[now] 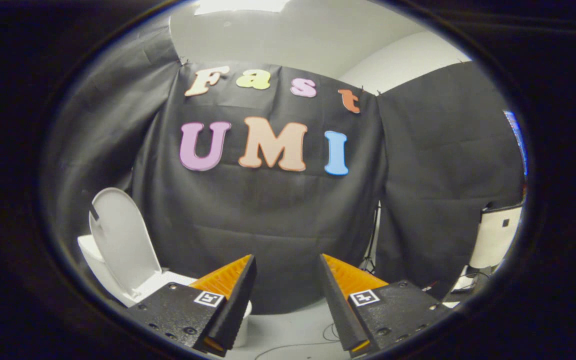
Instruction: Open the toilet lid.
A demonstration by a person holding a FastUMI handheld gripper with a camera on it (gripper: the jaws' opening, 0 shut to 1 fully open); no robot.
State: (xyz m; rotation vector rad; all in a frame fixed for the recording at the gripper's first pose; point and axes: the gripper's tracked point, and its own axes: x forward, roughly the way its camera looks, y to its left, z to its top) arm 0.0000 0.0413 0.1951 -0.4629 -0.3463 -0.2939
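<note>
— Lid first, going left to right: where is it?

— Lower left of the frame. The toilet lid (pixel 123 240) stands raised, its long axis running up and slightly tilted, leaning back against the black cloth wall (pixel 268 225). Below it the toilet (pixel 99 272) carries on toward the bottom of the picture, and part of its bowl sits just behind my left finger. So the lid lies to the left of my hand-held gripper (pixel 286 277) and beyond it, well apart from the fingertips.

— Then the job looks done?

— I judge so: the lid is already up, and nothing is left to lift. If it needed another nudge, I would have to swing left, since my fingers point at the cloth, not at the toilet.

— And the fingers?

— Spread wide, a clear gap between them, holding nothing and touching nothing. Through the gap I see the cloth and, lower down, a pale floor (pixel 298 325) with a thin cable (pixel 293 344) on it.

— Further right?

— A white box-like object (pixel 495 235) at the right edge, near the cloth; I cannot tell what it is.
</note>
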